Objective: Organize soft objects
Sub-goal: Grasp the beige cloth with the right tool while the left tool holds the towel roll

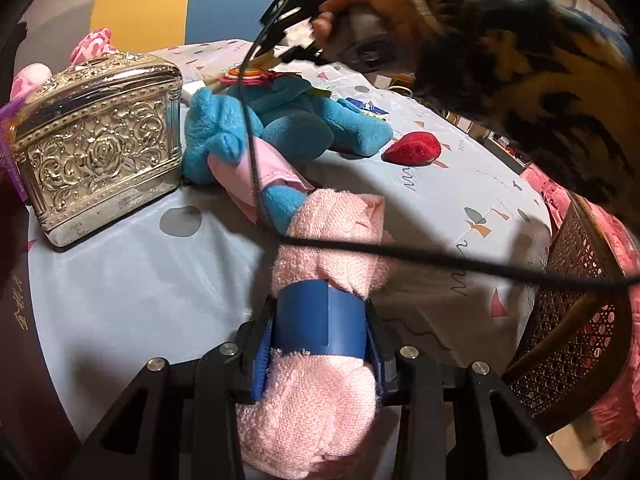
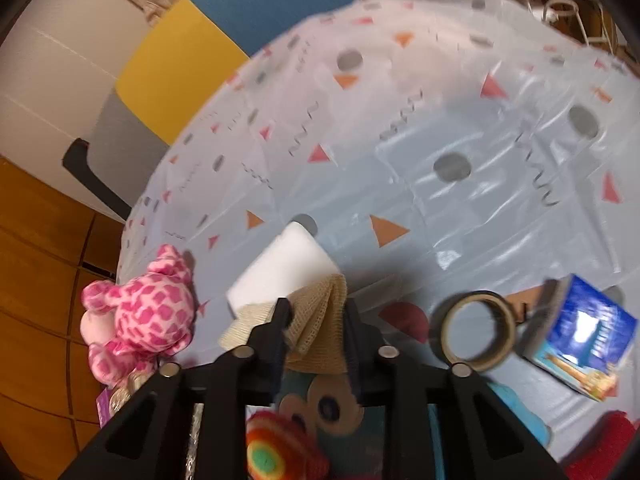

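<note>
My left gripper (image 1: pixel 320 344) was clamped on a rolled pink towel (image 1: pixel 320 400), held low over the patterned tablecloth (image 1: pixel 140 280). Just beyond its tip lay a blue plush toy (image 1: pixel 288 120), with an ornate silver box (image 1: pixel 100 148) to its left and a red plush piece (image 1: pixel 414 148) to its right. My right gripper (image 2: pixel 316 332) pinched a folded beige mesh cloth (image 2: pixel 316 320) near a white block (image 2: pixel 284 268), a pink spotted plush (image 2: pixel 140 312) and a tape roll (image 2: pixel 474 328).

Left gripper (image 1: pixel 320 344) is clamped low and level around a rolled pink towel (image 1: pixel 316 400), while the right gripper (image 2: pixel 316 334), gripped by a blurry right hand (image 1: pixel 352 12), pinches what's probably a beige mesh cloth (image 2: pixel 316 320).
</note>
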Motion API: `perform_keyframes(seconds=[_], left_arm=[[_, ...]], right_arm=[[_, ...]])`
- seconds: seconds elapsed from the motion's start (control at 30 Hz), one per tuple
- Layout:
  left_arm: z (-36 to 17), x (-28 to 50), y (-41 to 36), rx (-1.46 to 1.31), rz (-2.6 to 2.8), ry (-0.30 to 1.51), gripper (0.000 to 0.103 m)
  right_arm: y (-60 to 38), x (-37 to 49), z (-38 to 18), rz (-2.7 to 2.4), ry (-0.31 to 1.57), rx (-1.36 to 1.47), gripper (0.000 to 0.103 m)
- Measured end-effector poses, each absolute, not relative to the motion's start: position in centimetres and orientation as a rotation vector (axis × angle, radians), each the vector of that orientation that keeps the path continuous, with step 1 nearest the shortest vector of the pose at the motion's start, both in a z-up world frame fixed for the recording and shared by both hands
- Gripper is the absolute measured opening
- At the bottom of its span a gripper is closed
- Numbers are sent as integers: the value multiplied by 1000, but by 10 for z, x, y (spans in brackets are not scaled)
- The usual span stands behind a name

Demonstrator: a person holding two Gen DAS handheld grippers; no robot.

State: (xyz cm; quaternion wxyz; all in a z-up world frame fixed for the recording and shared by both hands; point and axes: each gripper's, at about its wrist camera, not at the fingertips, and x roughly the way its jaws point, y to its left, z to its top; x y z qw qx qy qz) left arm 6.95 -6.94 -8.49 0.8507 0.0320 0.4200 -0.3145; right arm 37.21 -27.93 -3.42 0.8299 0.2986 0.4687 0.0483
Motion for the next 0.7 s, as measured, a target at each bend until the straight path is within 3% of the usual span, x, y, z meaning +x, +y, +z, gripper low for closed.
perform_keyframes(seconds=[0.33,0.7], left_arm=[[-73,65,-69,86,-629,916,35],[-33,44,-44,18,-640,856,34]], right_arm=[[-297,284,25,185,874,591,13],[-326,186,26,187,811,694,12]])
